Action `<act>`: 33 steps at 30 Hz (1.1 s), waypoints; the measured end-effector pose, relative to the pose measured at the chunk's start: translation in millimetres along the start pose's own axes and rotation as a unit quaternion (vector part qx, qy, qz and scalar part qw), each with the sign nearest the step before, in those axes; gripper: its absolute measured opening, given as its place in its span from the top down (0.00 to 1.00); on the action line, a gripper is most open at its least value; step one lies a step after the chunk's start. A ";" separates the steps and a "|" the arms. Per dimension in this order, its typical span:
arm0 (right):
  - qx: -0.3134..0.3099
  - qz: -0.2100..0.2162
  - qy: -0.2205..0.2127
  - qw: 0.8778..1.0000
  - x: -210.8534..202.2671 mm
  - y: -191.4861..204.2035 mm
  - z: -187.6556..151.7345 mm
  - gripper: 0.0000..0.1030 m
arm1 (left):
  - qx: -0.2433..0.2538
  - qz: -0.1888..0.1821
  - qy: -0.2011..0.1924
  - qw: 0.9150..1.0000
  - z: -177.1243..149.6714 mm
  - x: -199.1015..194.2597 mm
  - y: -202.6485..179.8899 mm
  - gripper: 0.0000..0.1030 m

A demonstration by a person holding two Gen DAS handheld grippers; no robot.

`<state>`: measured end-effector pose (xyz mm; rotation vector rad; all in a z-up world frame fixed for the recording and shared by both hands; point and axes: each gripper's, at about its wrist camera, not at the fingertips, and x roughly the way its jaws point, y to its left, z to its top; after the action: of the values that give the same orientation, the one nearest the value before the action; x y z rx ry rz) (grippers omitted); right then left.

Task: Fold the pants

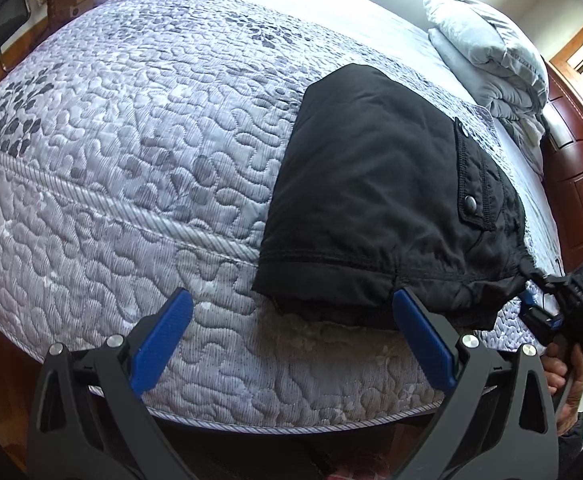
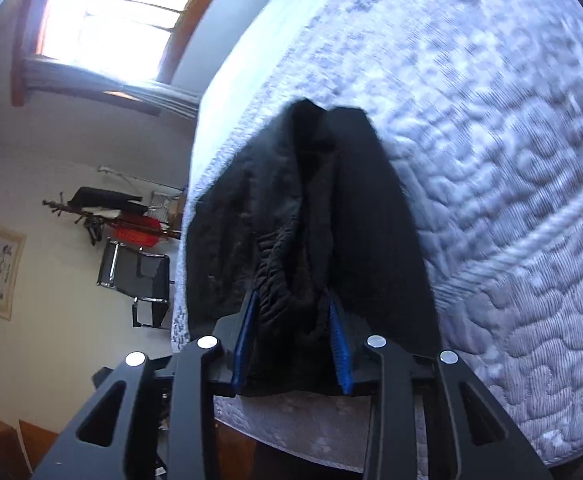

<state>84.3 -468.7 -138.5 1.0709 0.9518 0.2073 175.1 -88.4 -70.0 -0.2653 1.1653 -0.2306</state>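
Left gripper (image 1: 291, 324) stands wide, its two blue pads spread far apart and nothing between them; it hangs over the near edge of the quilted mattress (image 1: 131, 152), at about six o'clock in the left wrist view. Just past its right-hand pad (image 1: 423, 340), toward one o'clock, lie the black pants (image 1: 379, 200), folded into a compact bundle on the mattress near its front edge, a snap-buttoned pocket flap (image 1: 471, 184) facing up. Further toward one o'clock, a grey folded blanket (image 1: 491, 52) sits by the wooden headboard (image 1: 579, 184).

At four o'clock in the same view, the right gripper (image 1: 547, 300) meets the bundle's gathered corner, with the person's hand (image 1: 567, 372) on its handle. From the right wrist view, the right gripper (image 2: 293, 344) is narrowed on the pants (image 2: 311, 220), dark bunched fabric filling the gap between its blue pads. At nine o'clock there, a black chair (image 2: 139, 276) stands by the wall, below a bright window (image 2: 119, 20).
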 end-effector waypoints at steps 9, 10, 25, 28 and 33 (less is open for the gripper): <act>0.003 -0.003 0.001 1.000 3.5 -10.3 -2.5 0.67 | 0.019 -0.002 -0.021 1.000 7.3 -13.1 -12.5 0.03; 0.002 -0.004 0.002 1.000 3.5 -9.0 -1.6 0.67 | 0.022 -0.005 -0.026 0.999 9.0 -17.4 -15.3 0.03; -0.040 -0.059 0.008 0.997 4.6 21.1 8.9 0.52 | 0.095 0.021 -0.093 0.991 30.7 -66.7 -61.2 0.03; -0.068 -0.085 -0.002 0.994 -8.4 31.4 11.2 0.50 | 0.108 0.028 -0.107 0.988 34.0 -73.8 -65.8 0.03; -0.080 -0.092 -0.029 0.992 -31.0 41.1 21.1 0.42 | 0.132 0.038 -0.131 0.982 41.2 -81.2 -74.5 0.03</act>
<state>93.1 -479.4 -84.5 0.8330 0.9580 0.0982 179.5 -129.8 40.1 -0.0155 0.8697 -0.2723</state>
